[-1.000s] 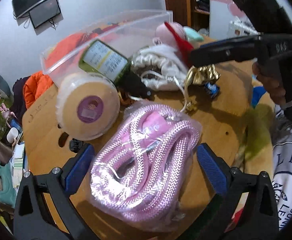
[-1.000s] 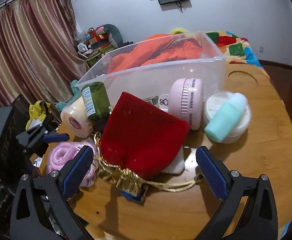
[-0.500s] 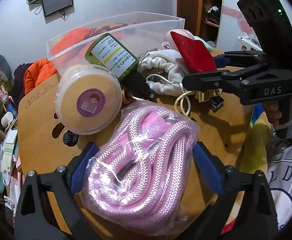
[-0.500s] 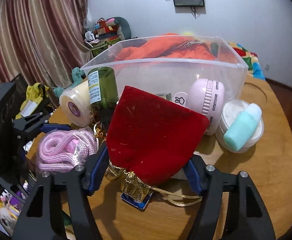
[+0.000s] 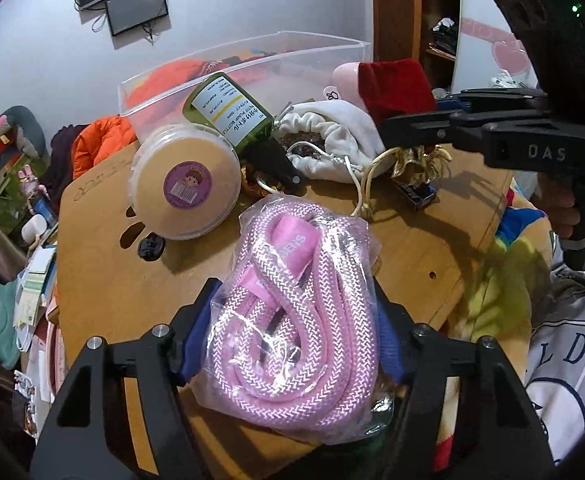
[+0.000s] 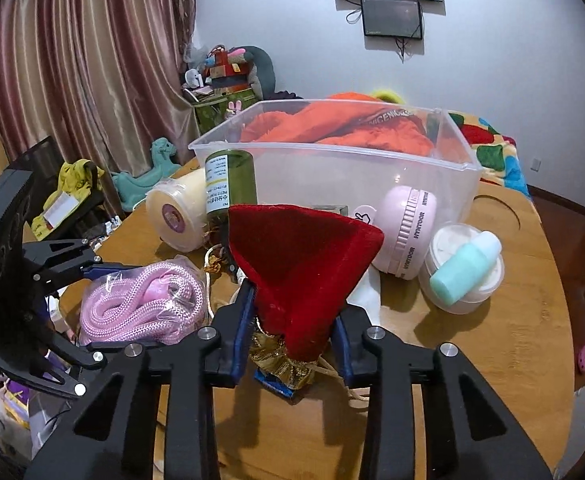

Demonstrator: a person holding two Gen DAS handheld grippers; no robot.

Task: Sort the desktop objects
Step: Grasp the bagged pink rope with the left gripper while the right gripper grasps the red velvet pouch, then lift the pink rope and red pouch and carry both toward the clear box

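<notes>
A pink rope in a clear plastic bag (image 5: 308,264) lies on the round wooden table (image 5: 104,272). My left gripper (image 5: 294,304) straddles it, jaws closing, and the blue pads squeeze the bag's sides. The right wrist view shows the same bag (image 6: 140,300) and the left gripper (image 6: 144,304) at the left. A red velvet pouch (image 6: 304,256) with a gold-trimmed neck stands up between the jaws of my right gripper (image 6: 292,312), which are closing and pinch it low down. In the left wrist view the pouch (image 5: 392,84) and right gripper (image 5: 408,120) sit at the upper right.
A clear plastic bin (image 6: 332,176) stands behind the clutter. Against it lean a green bottle (image 6: 228,184), a cream round tub (image 6: 172,212) and a pink round device (image 6: 408,232). A mint bottle (image 6: 464,268) rests on a white jar. A white drawstring pouch (image 5: 332,140) lies beside the red one.
Both grippers went from wide open to closed around their objects. The rope bag has been squeezed narrower. The red pouch has bunched at its neck and tipped upright.
</notes>
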